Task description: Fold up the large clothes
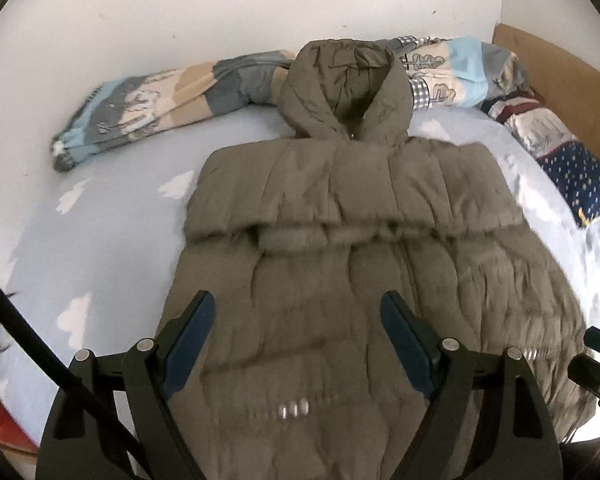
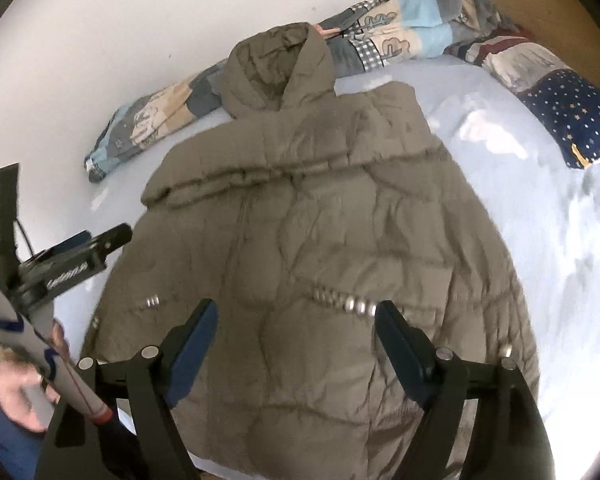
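The olive puffer jacket (image 1: 340,248) lay spread on the pale blue bed sheet (image 1: 100,216), hood farthest from the fingers, while the left gripper (image 1: 298,340) and right gripper (image 2: 296,340) hovered above its lower half, fingers spread wide, pinching nothing.

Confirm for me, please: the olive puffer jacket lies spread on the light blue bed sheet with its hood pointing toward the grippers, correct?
Not quite: the jacket lies on the sheet, but its hood points away from the grippers, toward the wall, as the left wrist view shows.
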Action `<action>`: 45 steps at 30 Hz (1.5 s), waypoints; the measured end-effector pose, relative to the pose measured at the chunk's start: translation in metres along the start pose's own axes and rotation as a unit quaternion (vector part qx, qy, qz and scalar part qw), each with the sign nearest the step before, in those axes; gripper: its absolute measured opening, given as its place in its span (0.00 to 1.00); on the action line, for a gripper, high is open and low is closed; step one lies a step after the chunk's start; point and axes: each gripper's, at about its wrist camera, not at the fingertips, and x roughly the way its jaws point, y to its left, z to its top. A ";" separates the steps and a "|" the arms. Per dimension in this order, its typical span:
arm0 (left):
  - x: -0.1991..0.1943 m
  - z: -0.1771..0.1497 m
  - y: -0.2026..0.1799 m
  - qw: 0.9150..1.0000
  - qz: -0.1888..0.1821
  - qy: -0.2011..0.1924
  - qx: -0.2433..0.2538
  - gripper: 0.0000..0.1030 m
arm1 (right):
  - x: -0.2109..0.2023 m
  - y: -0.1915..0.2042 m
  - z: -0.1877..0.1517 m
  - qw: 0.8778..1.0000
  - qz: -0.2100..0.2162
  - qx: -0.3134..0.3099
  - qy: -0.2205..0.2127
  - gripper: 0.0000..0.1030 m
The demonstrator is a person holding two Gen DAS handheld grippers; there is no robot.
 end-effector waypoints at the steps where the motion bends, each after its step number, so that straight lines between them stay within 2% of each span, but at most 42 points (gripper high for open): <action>1: 0.006 0.010 0.004 1.000 -0.007 0.006 -0.003 0.81 | 0.001 -0.001 0.011 1.000 -0.001 0.000 0.003 0.82; 5: 0.031 0.062 0.019 1.000 -0.014 0.020 0.009 0.81 | 0.010 -0.002 0.062 1.000 -0.001 0.001 0.014 0.82; 7: 0.043 0.088 0.026 0.999 -0.014 0.027 0.019 0.81 | 0.014 0.000 0.098 1.000 -0.002 -0.001 0.017 0.82; 12: 0.071 0.148 0.051 0.998 -0.035 0.047 -0.001 0.81 | 0.031 0.007 0.176 1.000 -0.012 -0.021 0.020 0.82; 17: 0.101 0.207 0.063 0.999 -0.026 0.037 0.011 0.81 | 0.062 0.017 0.255 0.999 -0.019 -0.045 0.018 0.82; 22: 0.143 0.264 0.070 0.999 -0.027 0.035 -0.012 0.81 | 0.108 0.006 0.324 0.999 -0.023 -0.032 0.021 0.82; 30: 0.219 0.326 0.060 0.998 -0.052 0.030 -0.020 0.81 | 0.185 -0.012 0.402 0.999 -0.035 -0.004 0.005 0.83; 33: 0.237 0.344 0.057 0.998 -0.054 0.017 -0.021 0.81 | 0.213 -0.012 0.426 0.999 -0.032 -0.005 -0.004 0.83; 39: 0.273 0.367 0.043 0.998 -0.056 -0.003 -0.018 0.81 | 0.264 -0.017 0.464 0.997 -0.066 -0.022 -0.014 0.83; 42: 0.301 0.366 0.034 0.997 -0.060 0.018 -0.034 0.81 | 0.284 -0.028 0.472 0.997 -0.069 -0.016 -0.018 0.83; 43: 0.310 0.363 0.031 0.997 -0.064 0.029 -0.033 0.74 | 0.288 -0.032 0.473 0.997 -0.072 -0.015 -0.016 0.81; 44: 0.317 0.359 0.027 0.997 -0.059 0.037 -0.028 0.37 | 0.295 -0.034 0.473 0.997 -0.078 -0.015 -0.011 0.65; 45: 0.321 0.356 0.027 0.997 -0.058 0.045 -0.028 0.20 | 0.301 -0.036 0.471 0.997 -0.078 -0.021 0.001 0.24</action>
